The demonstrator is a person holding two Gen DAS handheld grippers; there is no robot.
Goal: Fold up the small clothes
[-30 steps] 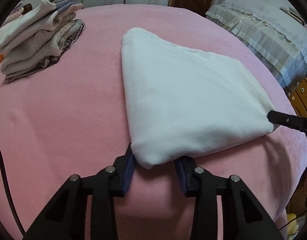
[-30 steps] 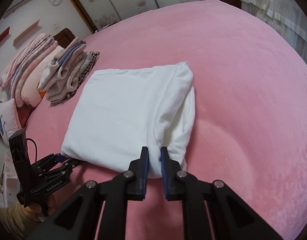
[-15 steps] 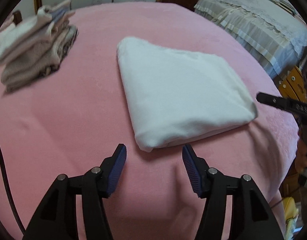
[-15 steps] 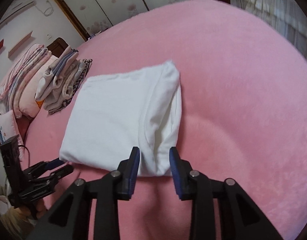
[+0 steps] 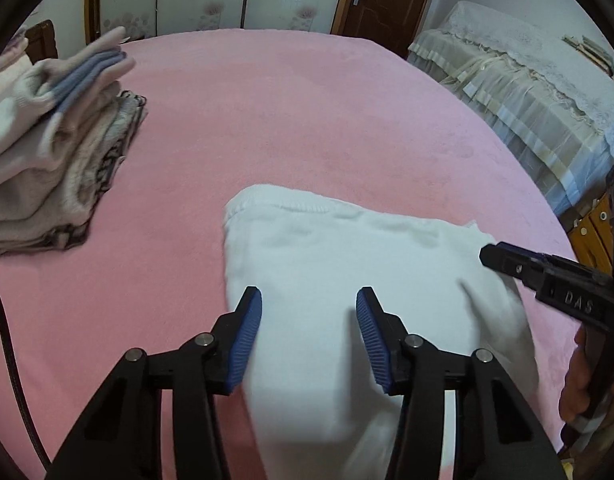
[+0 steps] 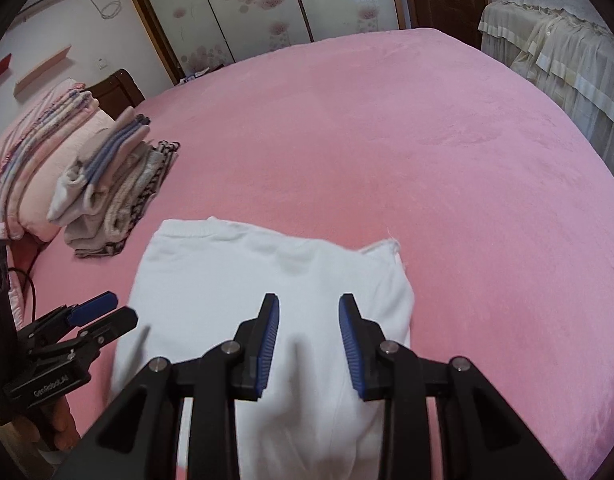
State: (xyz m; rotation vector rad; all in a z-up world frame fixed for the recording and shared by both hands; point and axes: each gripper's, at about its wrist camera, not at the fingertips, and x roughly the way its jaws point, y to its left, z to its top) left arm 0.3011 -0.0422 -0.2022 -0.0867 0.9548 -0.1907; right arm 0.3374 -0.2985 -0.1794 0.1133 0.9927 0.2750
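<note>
Both grippers, left gripper (image 5: pixel 309 332) and right gripper (image 6: pixel 309 340), are black with silver screws (ribbed blue pads (image 5: pixel 245 340)).

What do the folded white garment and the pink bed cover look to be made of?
The folded white garment looks like soft, matte cotton knit, going by the ribbed band along its far edge; the fibre is not certain. The pink bed cover looks like short-pile fleece or plush, with a fuzzy surface and faint brushed shading.

Left gripper (image 5: pixel 309 332) jaws spread wide over the folded white garment (image 5: pixel 359 280), which lies near the bed's (image 5: pixel 307 120) near edge. Right gripper (image 5: pixel 507 260) tip at the garment's right edge. Stack of folded clothes (image 5: pixel 55 152) at the bed's left edge.
</note>
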